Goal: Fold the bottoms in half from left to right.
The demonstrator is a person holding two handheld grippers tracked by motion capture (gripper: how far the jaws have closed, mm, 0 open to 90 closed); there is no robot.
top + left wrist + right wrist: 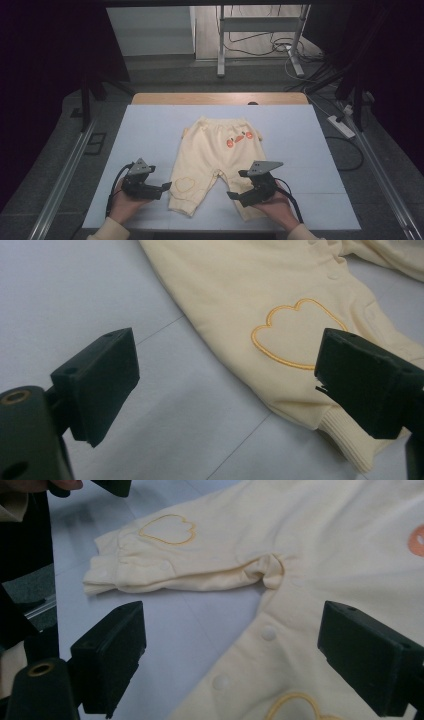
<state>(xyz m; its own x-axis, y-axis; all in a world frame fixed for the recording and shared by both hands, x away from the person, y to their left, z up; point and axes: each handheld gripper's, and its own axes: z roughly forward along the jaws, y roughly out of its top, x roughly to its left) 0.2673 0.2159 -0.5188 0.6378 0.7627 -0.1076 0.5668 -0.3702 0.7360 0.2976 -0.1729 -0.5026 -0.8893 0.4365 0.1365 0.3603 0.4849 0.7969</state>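
Trousers point(214, 160) are lying flat and unfolded on the table point(150, 135), cuffs toward the person, as the left claw point(162, 188) and right claw point(234, 195) are hovering at each cuff, jaws apart; no grasp made, folding seemingly all ahead

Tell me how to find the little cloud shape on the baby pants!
Find the pale blue table cover, then the cream baby pants lying flat in its middle. On the leg beside the left tongs, just above the ribbed cuff, sits the cloud outline, stitched in orange thread and unfilled, unlike the solid orange patches near the waist.
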